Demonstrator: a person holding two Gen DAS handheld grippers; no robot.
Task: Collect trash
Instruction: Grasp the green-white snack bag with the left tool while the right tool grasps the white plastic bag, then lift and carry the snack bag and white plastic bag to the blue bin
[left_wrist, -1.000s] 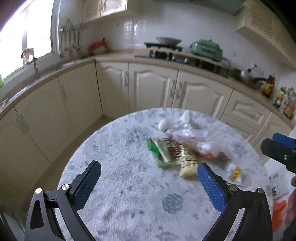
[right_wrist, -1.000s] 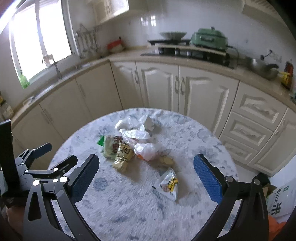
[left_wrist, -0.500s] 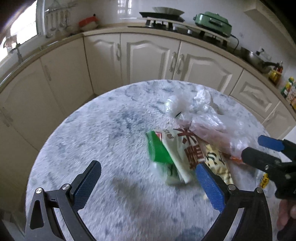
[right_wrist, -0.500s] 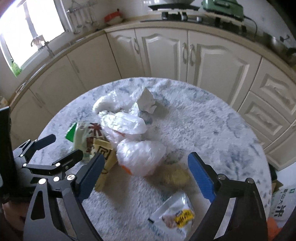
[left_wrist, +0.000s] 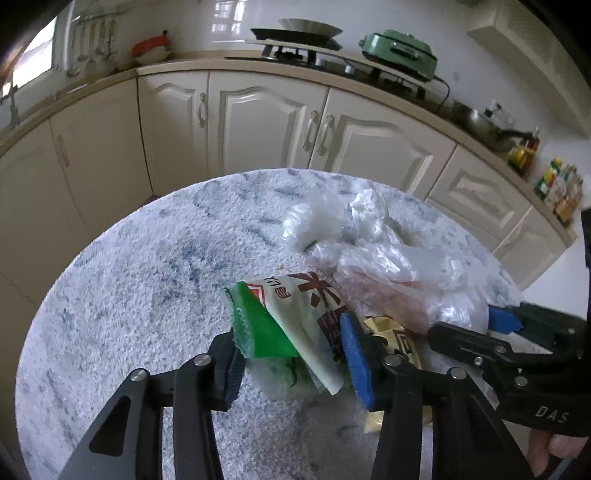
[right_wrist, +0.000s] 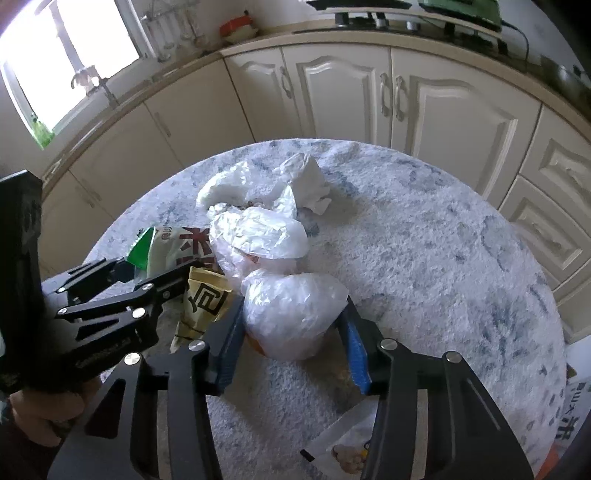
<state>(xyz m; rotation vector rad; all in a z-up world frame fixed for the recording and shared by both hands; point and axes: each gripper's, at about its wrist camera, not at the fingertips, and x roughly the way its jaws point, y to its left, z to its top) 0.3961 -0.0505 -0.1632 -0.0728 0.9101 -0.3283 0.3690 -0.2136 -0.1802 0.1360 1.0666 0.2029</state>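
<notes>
Left wrist view: the green and white wrapper (left_wrist: 295, 332) lies on the round table (left_wrist: 129, 295), and the left gripper (left_wrist: 295, 354) has just been closing; its blue pads now pinch the wrapper's sides. The right gripper (right_wrist: 291, 332) has been closing too and now squeezes a knotted white plastic bag (right_wrist: 291, 306) beside a yellow packet (right_wrist: 207, 302). More crumpled bags (right_wrist: 258, 206) sit behind (a small snack pack (right_wrist: 351, 450) waits in front). To do this well, I think both should squeeze firmly, then lift slowly so nothing slips out.
</notes>
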